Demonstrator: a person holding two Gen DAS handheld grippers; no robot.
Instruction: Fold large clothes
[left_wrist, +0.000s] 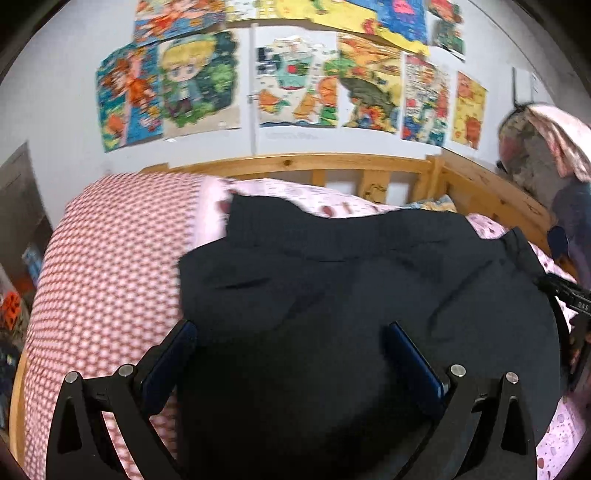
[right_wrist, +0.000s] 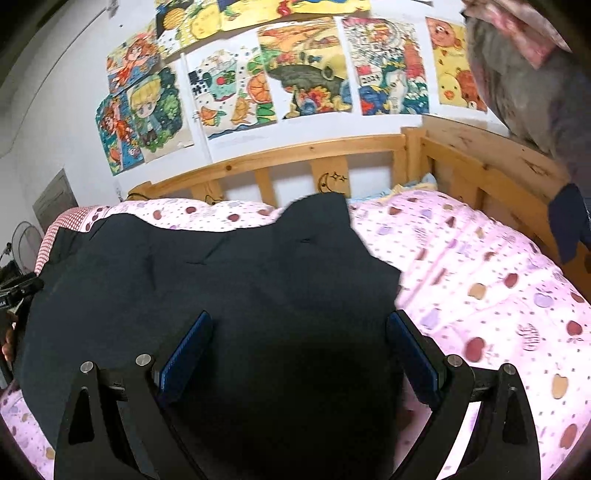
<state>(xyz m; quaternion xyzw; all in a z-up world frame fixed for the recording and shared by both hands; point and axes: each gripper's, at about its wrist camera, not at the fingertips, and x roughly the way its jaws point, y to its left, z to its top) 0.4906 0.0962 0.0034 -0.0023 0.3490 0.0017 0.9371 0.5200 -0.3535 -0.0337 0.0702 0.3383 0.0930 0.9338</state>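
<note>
A large dark navy garment (left_wrist: 351, 280) lies spread over the bed, and it fills the middle of the right wrist view too (right_wrist: 207, 273). My left gripper (left_wrist: 291, 328) hovers open above the garment's near left part, its blue pads wide apart with only cloth below them. My right gripper (right_wrist: 299, 319) is open as well, over the garment's near right part, close to its right edge. The garment's near hem is hidden under both grippers. The right gripper's body (left_wrist: 565, 291) shows at the right edge of the left wrist view.
The bed carries a pink fruit-print quilt (right_wrist: 480, 280) and a red-checked blanket (left_wrist: 107, 280) on the left. A wooden bed rail (right_wrist: 295, 155) runs along the far side and right. Colourful posters (left_wrist: 295, 81) cover the wall. Hanging clothes (right_wrist: 524, 85) are at the right.
</note>
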